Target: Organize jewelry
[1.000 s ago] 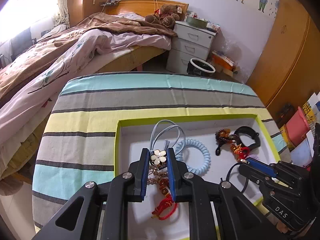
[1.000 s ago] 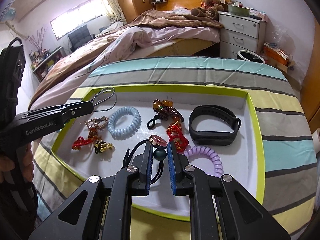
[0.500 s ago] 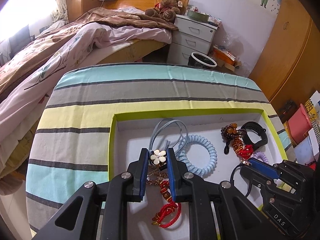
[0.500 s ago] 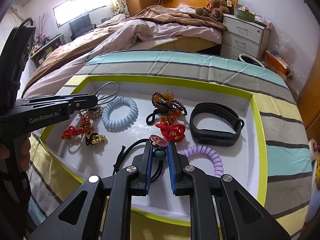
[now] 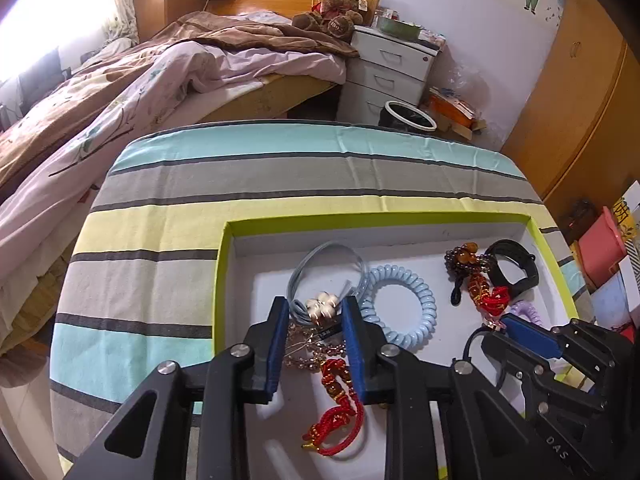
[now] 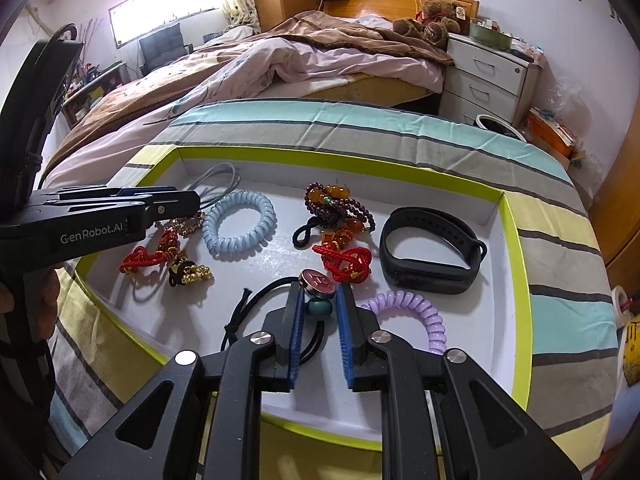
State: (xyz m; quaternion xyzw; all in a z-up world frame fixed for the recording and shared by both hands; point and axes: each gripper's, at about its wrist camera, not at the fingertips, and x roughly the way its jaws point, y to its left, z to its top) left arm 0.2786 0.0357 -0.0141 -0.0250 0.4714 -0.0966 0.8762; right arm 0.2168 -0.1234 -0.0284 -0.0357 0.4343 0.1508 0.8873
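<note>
Opening both tools: L (image 5: 316, 314) round flower charm (image 5: 322, 307), R (image 6: 318, 294) round bead tie (image 6: 318, 308).

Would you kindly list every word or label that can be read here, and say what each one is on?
"GenRobot.AI": white print on the side of the left hand-held gripper.
"DAS": white letters on the body of the right hand-held gripper; anything after them is cut off.
Tag on the teddy bear: too small to read.
Red disc charm: its mark is unclear.

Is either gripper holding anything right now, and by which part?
Nothing gripped. Both jaws are opening: the flower charm sits loose in the left gripper, the teal bead in the right gripper.
</note>
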